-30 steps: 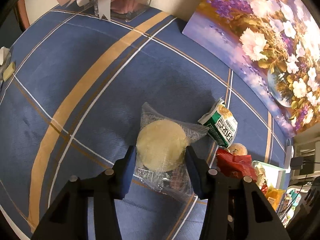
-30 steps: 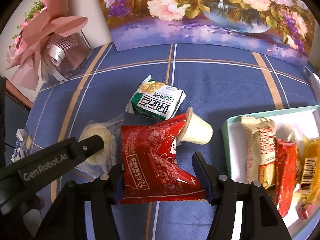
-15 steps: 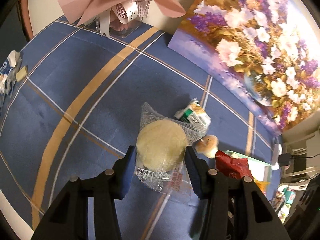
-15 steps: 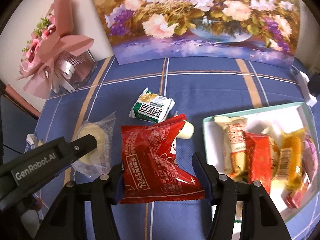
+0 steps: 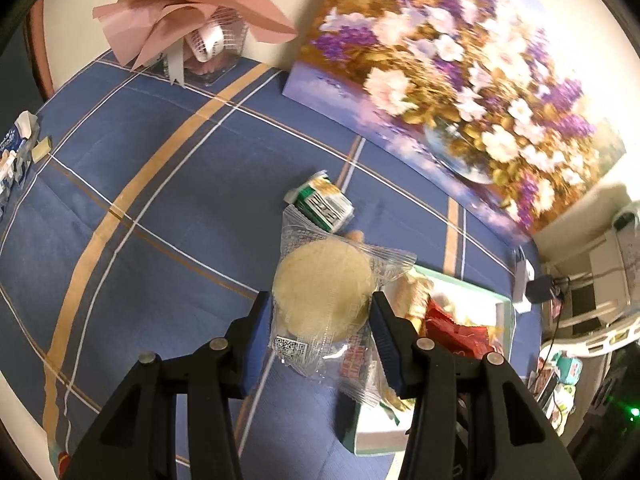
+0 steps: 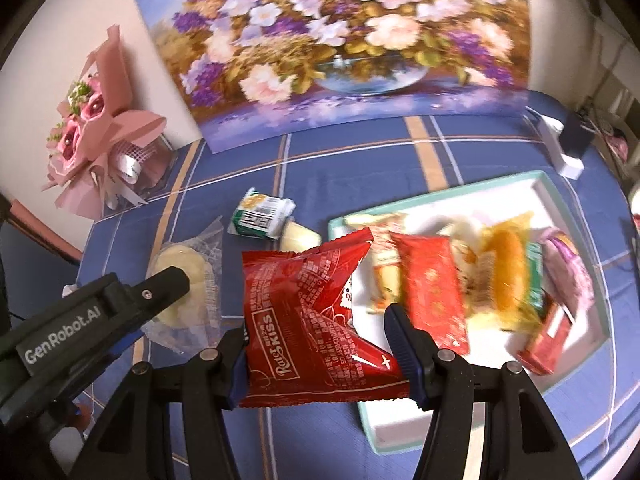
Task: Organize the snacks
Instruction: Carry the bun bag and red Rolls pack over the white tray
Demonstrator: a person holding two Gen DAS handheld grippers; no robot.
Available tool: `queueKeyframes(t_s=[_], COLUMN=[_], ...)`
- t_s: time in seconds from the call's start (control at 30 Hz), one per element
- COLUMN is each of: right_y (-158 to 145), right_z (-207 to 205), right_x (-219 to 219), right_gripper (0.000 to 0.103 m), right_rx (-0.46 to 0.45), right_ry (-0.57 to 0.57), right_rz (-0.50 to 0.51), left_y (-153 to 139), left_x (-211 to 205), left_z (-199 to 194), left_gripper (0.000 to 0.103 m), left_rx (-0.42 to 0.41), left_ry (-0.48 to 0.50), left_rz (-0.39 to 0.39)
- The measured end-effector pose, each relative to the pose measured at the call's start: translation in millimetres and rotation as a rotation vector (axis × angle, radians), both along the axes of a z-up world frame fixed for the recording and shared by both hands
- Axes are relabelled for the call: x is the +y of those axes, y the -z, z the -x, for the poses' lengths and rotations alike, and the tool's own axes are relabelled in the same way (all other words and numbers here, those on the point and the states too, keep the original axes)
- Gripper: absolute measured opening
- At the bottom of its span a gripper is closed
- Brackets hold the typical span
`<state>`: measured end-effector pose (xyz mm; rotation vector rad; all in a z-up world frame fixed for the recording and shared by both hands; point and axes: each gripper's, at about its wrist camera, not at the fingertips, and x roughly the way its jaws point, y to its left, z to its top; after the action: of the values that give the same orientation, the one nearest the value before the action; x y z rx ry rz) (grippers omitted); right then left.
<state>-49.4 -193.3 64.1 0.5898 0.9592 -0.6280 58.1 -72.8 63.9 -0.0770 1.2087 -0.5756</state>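
Fingers (image 5: 382,320) pinch the clear-wrapped round cake (image 5: 324,292); right fingers (image 6: 400,340) clamp the red packet (image 6: 312,320).

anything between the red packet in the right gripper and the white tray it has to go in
Nothing visible blocks it. The red foil snack packet, clamped in the right gripper, hangs at the near-left edge of the teal-rimmed white tray; bare tray floor shows just below the snacks already inside.

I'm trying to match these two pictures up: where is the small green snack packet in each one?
Left wrist view: green packet lies just above centre, beyond the clear-wrapped cake.
Right wrist view: green packet lies left of centre, above the red bag.
Shared landmark: the flower painting behind it.
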Motion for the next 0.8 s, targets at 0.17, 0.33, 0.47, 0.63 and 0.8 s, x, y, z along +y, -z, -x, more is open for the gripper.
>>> queueKeyframes(t_s=[0.17,0.33,0.47,0.63,0.8], right_y=[-5,-11,-12,-12,-6], right_z=[27,51,75,102,125], right_x=[-7,-17,-31,-49,-71], right_gripper=[0.062,0.062,0.062,0.063,0.062], right_rx=[-0.003,-0.005,-0.001,-0.004,0.002], right_ry=[0.033,0.07,0.116,0.178,0.24], right_rz=[-0.001,0.015,0.016,0.008,-0.013], left_y=[-2,0,-1,8,21], left_x=[-4,-15,-30,-48,-68], left_z=[22,42,57,72,83], left_gripper=[0.051,0.051,0.051,0.051,0.051], left_rx=[-0.008,-0.001,-0.006,0.017,0.026], left_ry=[0.031,0.077,0.125,0.177,0.218], left_rz=[0.0,0.003,0.001,-0.004,-0.03])
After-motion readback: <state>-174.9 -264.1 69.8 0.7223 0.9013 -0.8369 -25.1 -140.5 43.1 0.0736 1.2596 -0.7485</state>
